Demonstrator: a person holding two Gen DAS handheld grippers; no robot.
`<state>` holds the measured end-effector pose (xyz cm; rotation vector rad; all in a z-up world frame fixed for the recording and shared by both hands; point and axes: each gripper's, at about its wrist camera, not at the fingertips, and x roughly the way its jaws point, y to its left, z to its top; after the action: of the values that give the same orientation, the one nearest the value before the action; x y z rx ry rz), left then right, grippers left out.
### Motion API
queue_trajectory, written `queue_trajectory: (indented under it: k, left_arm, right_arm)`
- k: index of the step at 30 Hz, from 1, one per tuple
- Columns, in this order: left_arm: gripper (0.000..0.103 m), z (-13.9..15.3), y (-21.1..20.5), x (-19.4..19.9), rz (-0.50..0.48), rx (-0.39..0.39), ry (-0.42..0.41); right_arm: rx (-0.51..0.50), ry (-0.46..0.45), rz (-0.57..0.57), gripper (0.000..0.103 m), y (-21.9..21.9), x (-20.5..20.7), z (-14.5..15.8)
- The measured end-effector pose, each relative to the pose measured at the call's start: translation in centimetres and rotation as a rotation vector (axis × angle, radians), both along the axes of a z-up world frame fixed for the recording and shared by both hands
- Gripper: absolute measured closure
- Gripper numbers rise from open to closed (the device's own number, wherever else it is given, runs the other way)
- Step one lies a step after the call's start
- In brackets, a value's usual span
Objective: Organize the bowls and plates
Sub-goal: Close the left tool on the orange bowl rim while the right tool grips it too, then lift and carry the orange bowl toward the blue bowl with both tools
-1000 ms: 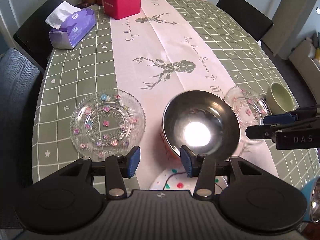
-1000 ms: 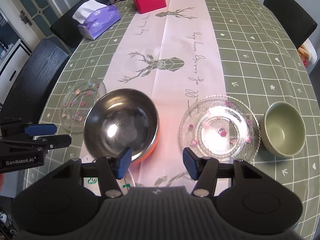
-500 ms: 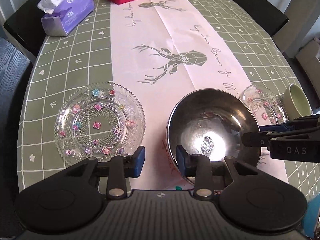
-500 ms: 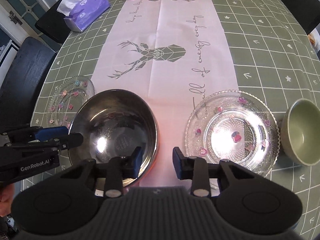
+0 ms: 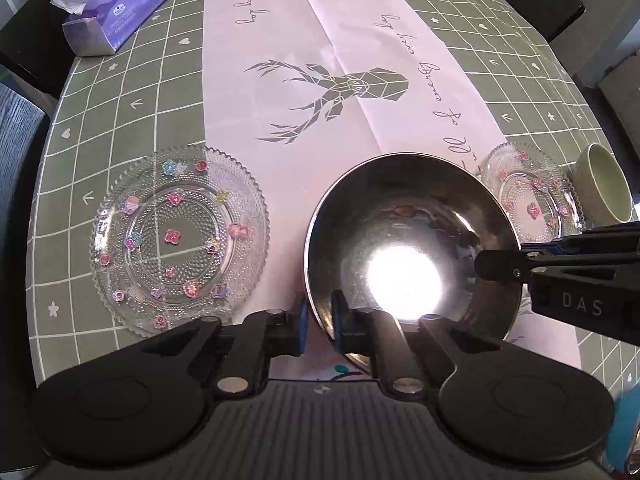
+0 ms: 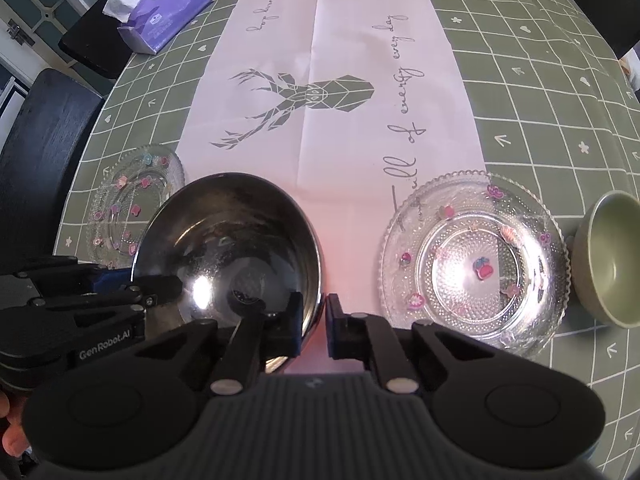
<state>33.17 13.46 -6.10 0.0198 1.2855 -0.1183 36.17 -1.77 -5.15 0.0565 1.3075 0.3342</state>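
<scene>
At the steel bowl (image 5: 412, 256): your left gripper (image 5: 319, 320) and right gripper (image 6: 314, 326) are closing on opposite rim edges. Next, lift it level with both, probably toward the green bowl (image 6: 612, 268).

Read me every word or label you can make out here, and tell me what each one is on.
"DAS": on the right gripper.
"GenRobot.AI": on the left gripper.
"full of energy every day": script on the pink runner.
A second script line on the runner is too distorted to read.
Print on the purple tissue box: too small to read.
</scene>
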Motion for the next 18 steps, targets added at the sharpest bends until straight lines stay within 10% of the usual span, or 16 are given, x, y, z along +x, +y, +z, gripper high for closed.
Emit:
queue_trajectory:
  k: [18]
  left_arm:
    - [0.091,4.4,-1.5,-3.8,-0.028,0.058,0.005]
  right_arm:
    - [-0.009,-0.018,0.052,0.095,-0.4,-3.7,3.8]
